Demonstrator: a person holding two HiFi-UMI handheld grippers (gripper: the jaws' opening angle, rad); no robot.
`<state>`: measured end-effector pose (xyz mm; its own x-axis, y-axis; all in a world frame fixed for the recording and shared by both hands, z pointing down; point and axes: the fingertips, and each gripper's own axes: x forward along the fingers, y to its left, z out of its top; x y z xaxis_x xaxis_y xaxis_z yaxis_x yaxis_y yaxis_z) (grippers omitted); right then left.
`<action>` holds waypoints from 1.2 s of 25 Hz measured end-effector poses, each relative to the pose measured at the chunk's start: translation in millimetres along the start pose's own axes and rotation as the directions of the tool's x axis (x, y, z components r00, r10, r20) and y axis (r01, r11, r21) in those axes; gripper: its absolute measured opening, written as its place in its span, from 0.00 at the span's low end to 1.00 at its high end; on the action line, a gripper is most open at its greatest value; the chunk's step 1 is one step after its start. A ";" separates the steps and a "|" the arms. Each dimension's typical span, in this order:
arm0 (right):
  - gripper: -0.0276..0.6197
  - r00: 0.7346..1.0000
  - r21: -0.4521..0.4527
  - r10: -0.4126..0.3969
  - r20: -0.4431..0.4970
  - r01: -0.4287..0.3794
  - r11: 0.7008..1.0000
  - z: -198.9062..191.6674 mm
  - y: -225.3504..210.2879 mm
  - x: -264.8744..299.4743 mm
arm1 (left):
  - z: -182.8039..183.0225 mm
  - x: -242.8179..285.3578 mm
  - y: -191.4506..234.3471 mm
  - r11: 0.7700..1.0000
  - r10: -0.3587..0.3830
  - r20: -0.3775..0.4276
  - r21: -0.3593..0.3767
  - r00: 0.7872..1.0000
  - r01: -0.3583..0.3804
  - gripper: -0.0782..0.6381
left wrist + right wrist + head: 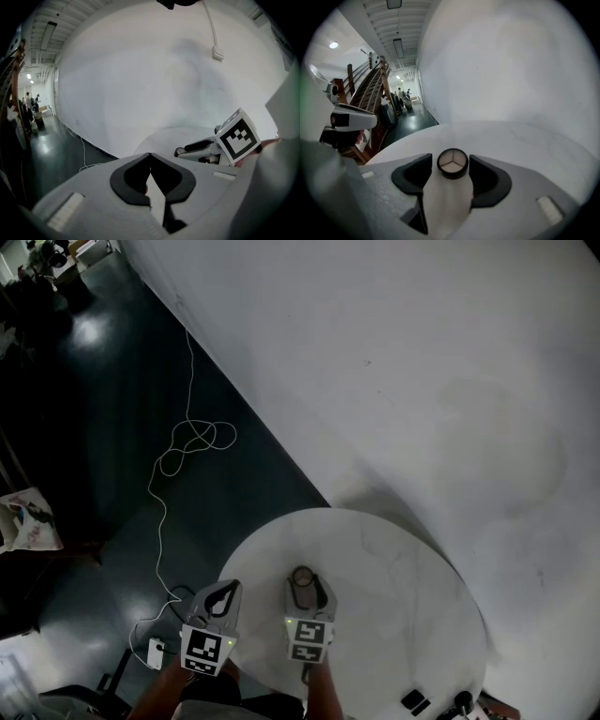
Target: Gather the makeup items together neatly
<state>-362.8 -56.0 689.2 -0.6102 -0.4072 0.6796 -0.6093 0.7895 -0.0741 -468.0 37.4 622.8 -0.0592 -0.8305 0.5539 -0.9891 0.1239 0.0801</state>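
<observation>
Down at the near edge of the round white table (403,596), the right gripper (306,585) has a little round compact (453,163) sitting between its jaws. It's got a black rim and three pale pans. The jaws are spread on either side of it and I don't think the pads are actually squeezing, since there's a sliver of gap on the left one. The compact looks like it's resting on the tabletop.

My read is that this is the grab-or-place step for that compact. A couple of small dark bits (415,701) sit well apart at the table's near-right rim, too tiny to identify. If they're makeup too, the next move probably means closing squarely on the compact's rim and carrying it over beside them.

Pose-wise, both grippers sit side by side, pointing away from the person and tipped downward, forearms just showing. The left gripper (224,592) hangs by the table's left rim, jaws pressed together on nothing.
</observation>
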 end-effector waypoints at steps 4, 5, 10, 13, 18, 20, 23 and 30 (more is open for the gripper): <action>0.43 1.000 0.000 -0.006 -0.009 0.006 1.000 -1.0 0.2 0.5 | 5.5 0.2 -0.4 1.000 -0.005 -0.012 -0.005 1.000 0.005 0.12; 0.43 1.000 -0.001 -0.008 -0.011 0.008 1.000 -0.9 0.3 0.7 | 5.0 -0.7 0.2 1.000 -0.003 -0.014 -0.005 1.000 0.003 0.12; 0.37 1.000 -0.005 -0.014 -0.021 0.014 1.000 -1.6 -1.4 1.5 | 1.0 -1.1 1.9 1.000 0.004 0.002 0.000 1.000 -0.004 0.12; 0.37 1.000 0.000 -0.008 -0.022 0.008 1.000 -1.9 -1.0 1.4 | 1.6 -1.8 1.3 1.000 0.005 0.003 0.004 1.000 -0.005 0.12; 0.37 1.000 0.021 -0.006 -0.010 0.006 1.000 2.2 -1.8 -6.7 | 9.1 -4.8 -1.6 1.000 0.001 0.013 0.016 1.000 -0.001 0.12; 0.37 1.000 0.028 -0.013 0.005 0.012 1.000 6.5 -4.6 -13.4 | 16.5 -5.4 -4.9 1.000 -0.005 0.019 0.023 1.000 0.005 0.12; 0.37 0.999 0.039 -0.030 0.030 0.029 0.999 13.7 -12.0 -26.3 | 25.1 -6.9 -12.1 0.999 -0.013 0.042 0.038 0.999 0.012 0.12; 0.37 0.990 0.067 -0.102 0.094 0.096 0.993 26.5 -39.3 -75.3 | 60.3 -12.6 -52.3 0.993 -0.081 0.084 0.093 0.993 0.073 0.12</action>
<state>-306.2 -68.6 621.6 -0.5900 -0.5268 0.6119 -0.6974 0.7144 -0.0574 -423.7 8.7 561.7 0.0097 -0.8803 0.4743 -0.9990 0.0118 0.0425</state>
